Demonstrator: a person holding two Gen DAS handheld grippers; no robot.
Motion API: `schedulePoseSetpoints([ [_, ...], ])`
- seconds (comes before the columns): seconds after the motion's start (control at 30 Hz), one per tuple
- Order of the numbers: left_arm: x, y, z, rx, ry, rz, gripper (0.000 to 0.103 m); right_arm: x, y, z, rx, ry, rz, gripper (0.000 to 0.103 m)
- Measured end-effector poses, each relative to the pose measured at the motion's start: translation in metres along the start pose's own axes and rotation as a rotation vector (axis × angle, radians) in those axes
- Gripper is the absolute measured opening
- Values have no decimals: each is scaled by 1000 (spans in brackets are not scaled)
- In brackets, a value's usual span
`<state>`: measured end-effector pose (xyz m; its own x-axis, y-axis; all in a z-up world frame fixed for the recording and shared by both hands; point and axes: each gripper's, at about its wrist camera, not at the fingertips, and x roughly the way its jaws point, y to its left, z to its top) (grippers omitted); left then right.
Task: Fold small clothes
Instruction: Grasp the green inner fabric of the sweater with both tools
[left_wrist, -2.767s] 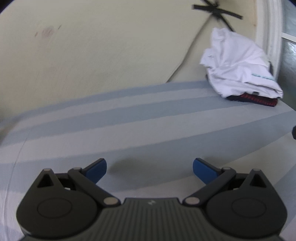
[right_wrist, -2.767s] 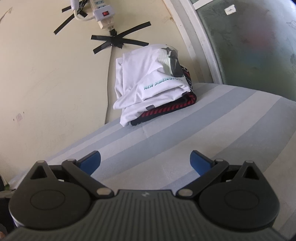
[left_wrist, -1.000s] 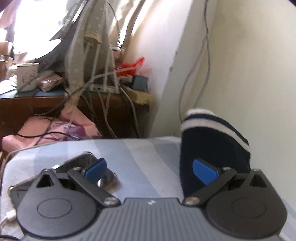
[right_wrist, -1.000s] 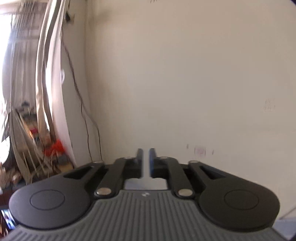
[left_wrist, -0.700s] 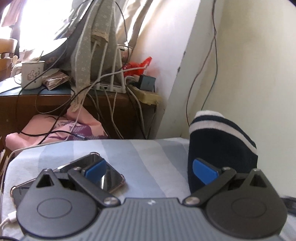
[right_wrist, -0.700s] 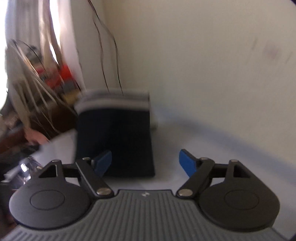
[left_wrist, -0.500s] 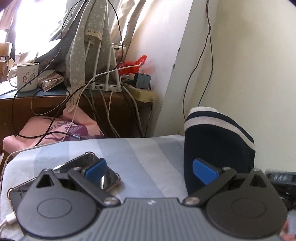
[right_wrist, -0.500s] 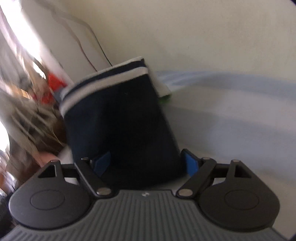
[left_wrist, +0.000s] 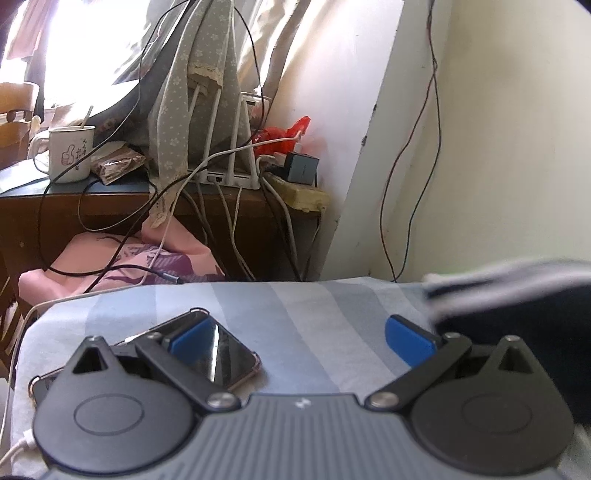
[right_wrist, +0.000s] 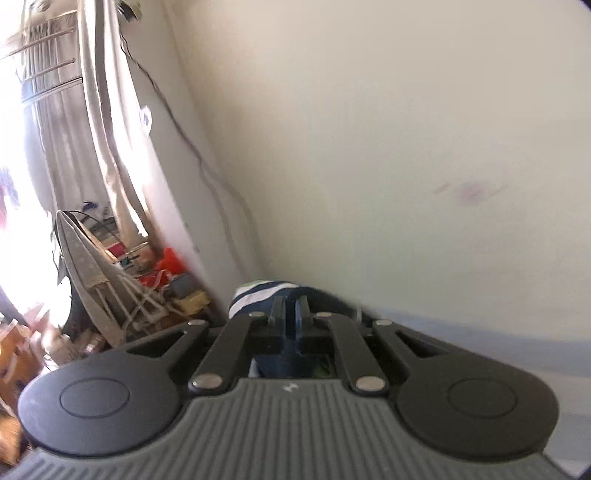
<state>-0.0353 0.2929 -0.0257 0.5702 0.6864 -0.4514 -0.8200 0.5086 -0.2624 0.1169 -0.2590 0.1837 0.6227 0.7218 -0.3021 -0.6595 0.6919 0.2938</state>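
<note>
Right hand-held gripper (right_wrist: 291, 314): jaws have just been closing and are now pinched nearly together on dark navy cloth, gripping the navy garment (right_wrist: 269, 291) with white stripes at its band. The cloth shows between and below the fingers, with the striped edge poking out on the far left of the tips. The garment sits close to the cream wall (right_wrist: 369, 147) at the far edge of the bed.

Left hand-held gripper (left_wrist: 299, 338): jaws wide apart, nothing between the blue pads (left_wrist: 408, 341), holding nothing. It hovers low over the striped bedsheet (left_wrist: 295, 314). In the left wrist view the same navy garment (left_wrist: 517, 295) is a blurred shape at the right, just beside the right pad, seemingly off the sheet or mid-motion. A phone (left_wrist: 221, 354) lies on the sheet under the left pad.

Further out: a cluttered wooden bench (left_wrist: 110, 199) at the far left with a mug (left_wrist: 70, 153), cables and a router; pink cloth (left_wrist: 122, 258) below it.

Progress, as a judgement: this garment is only just picked up, no fold on it visible. Left to do: lay it flat on the sheet, fold it with both hands, set it aside. The left jaws look ready to take a second corner.
</note>
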Motion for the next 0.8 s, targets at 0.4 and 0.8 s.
schedulePoseSetpoints([
  [0.4, -14, -32, -13, 170, -40, -73, 103, -235, -65, -115, 6, -53, -193, 8],
  [0.8, -14, -96, -48, 289, 327, -549, 103, -256, -151, -125, 183, -121, -354, 55],
])
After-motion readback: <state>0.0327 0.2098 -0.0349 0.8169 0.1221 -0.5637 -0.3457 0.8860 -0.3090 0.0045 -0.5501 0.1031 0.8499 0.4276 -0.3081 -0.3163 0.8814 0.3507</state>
